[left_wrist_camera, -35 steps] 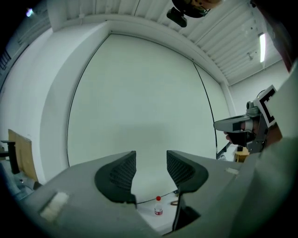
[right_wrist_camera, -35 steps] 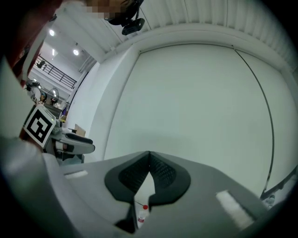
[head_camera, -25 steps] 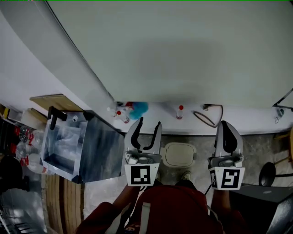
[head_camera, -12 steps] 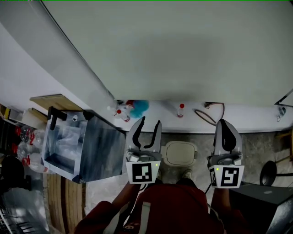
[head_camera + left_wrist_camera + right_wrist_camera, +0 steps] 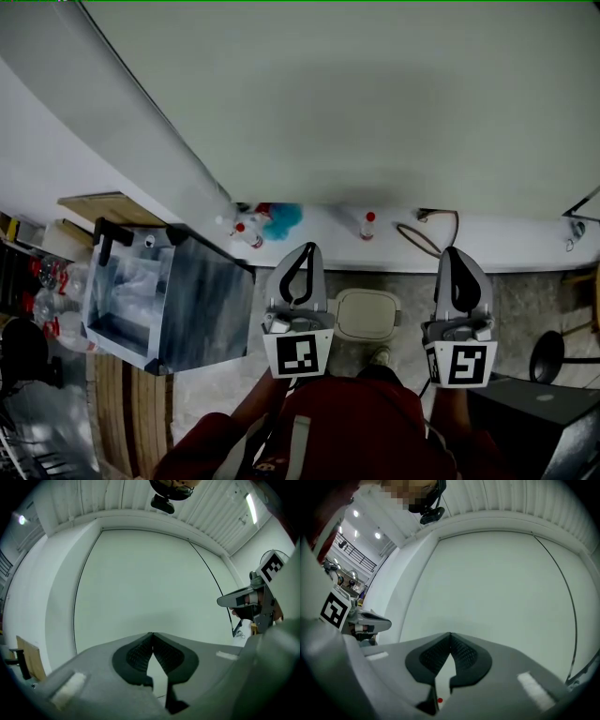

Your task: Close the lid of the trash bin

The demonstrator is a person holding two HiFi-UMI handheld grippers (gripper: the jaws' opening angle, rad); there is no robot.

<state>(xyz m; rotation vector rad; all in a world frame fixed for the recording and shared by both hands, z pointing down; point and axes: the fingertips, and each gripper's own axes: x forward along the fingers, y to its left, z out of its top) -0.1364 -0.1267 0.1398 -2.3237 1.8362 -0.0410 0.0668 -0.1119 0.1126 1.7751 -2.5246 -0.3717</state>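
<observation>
Fingers [image 5: 136, 656] of left gripper [image 5: 306, 247] just closing together, empty; right gripper [image 5: 455, 251] likewise meeting, empty. Cream rounded plastic trash bin [image 5: 396, 319], lower centre: pressing lid [image 5: 364, 314] down evenly with closed tips seeming best.

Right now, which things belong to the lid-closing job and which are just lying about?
Job: cream trash bin, lid looks down; left tongs, just closed on nothing; right tongs, shut, empty.
Lying about: steel box, red-capped bottles, blue item, wooden board.

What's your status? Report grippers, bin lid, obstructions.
Left gripper just closed, fingers shut on nothing. Right gripper shut, empty. White trash bin at the feet, lid looks down. Nothing resting on it.
</observation>
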